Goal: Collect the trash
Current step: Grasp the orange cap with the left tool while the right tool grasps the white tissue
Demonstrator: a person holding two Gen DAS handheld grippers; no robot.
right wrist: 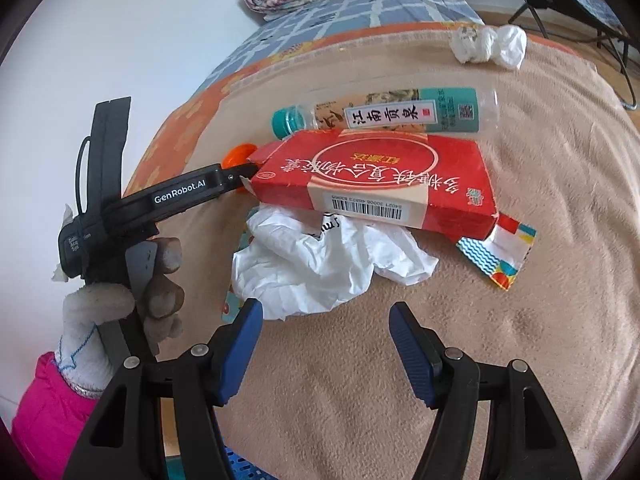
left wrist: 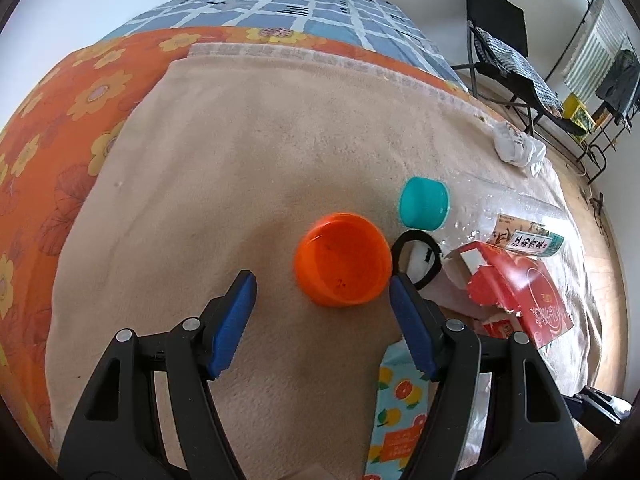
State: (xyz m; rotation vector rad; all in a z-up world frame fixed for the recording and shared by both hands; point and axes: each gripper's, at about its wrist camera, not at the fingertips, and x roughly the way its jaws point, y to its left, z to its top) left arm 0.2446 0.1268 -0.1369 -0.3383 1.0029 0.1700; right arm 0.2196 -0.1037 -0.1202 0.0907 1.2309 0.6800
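Trash lies on a beige blanket [left wrist: 248,168] spread over a bed. In the left wrist view an orange cup [left wrist: 343,260] lies just ahead of my left gripper [left wrist: 323,285], which is open with nothing between its fingers. A teal cup [left wrist: 424,202], a black ring [left wrist: 416,258], a red carton [left wrist: 516,292] and a fruit-print wrapper [left wrist: 396,404] lie to the right. In the right wrist view my right gripper [right wrist: 326,312] stands open just short of crumpled white paper [right wrist: 320,260]. The red carton [right wrist: 380,178] rests on that paper, with a plastic bottle [right wrist: 400,114] behind it.
A white wad [right wrist: 488,46] sits at the blanket's far edge. A colourful wrapper [right wrist: 498,256] pokes out from under the carton. A gloved hand [right wrist: 100,312] in a pink sleeve holds the other gripper at left. A black chair [left wrist: 500,44] stands beyond the bed.
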